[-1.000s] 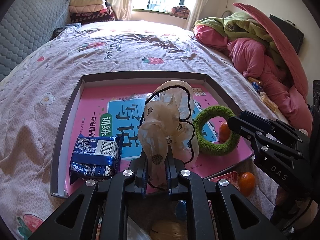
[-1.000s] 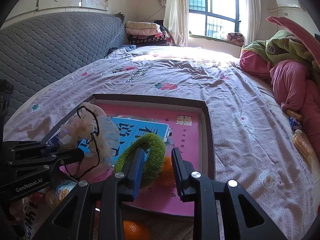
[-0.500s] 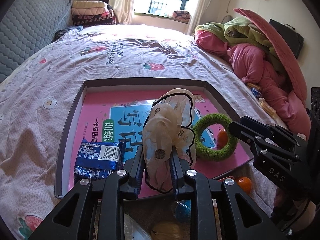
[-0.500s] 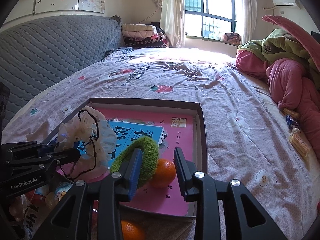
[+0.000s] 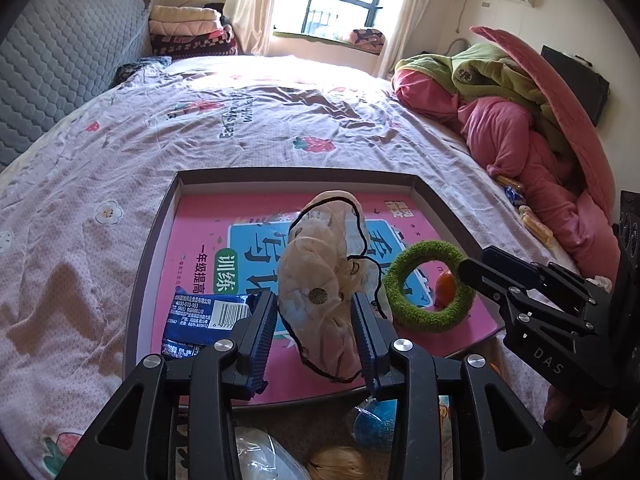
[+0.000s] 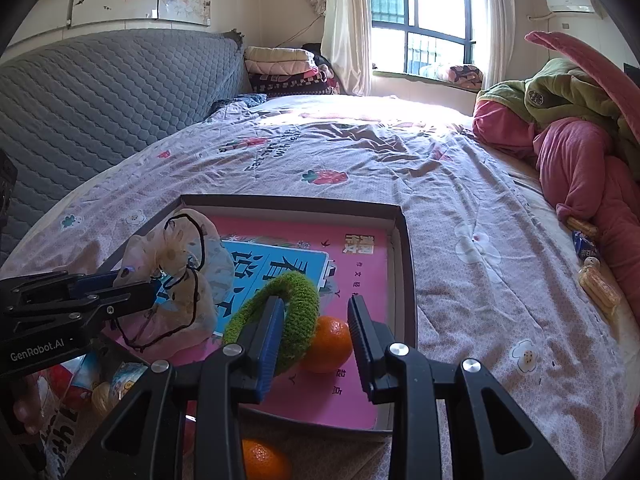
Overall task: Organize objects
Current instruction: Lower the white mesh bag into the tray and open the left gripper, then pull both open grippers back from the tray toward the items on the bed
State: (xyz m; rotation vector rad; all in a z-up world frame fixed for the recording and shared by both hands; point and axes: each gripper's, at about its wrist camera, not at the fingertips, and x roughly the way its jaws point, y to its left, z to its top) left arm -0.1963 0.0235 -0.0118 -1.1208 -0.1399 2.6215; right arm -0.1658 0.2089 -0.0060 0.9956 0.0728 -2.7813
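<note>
A beige hair scrunchie (image 5: 320, 280) with black trim lies on a pink book (image 5: 200, 240) in a dark shallow tray (image 5: 296, 172). My left gripper (image 5: 314, 298) straddles it; the jaws are opening and a gap shows beside the left pad, so nothing is pressed. A green fuzzy ring (image 6: 294, 312) leans on edge against an orange (image 6: 330, 344) in the tray's near right corner. My right gripper (image 6: 315, 302) stands still and open there, its left finger in front of the ring and the orange showing in the gap. A blue snack packet (image 5: 208, 316) lies at the tray's near left.
The tray sits on a bed with a flowered lilac sheet (image 6: 460, 200). A second orange (image 6: 264, 460) and a bag of small items (image 5: 360, 432) lie under the grippers. Pink and green bedding (image 5: 520, 120) is heaped on the right, with snack packets (image 6: 596, 280) beside it.
The left jaws have spread apart and let go of the scrunchie, which now sits lower on the book. The right gripper, ring and orange stand as before.
</note>
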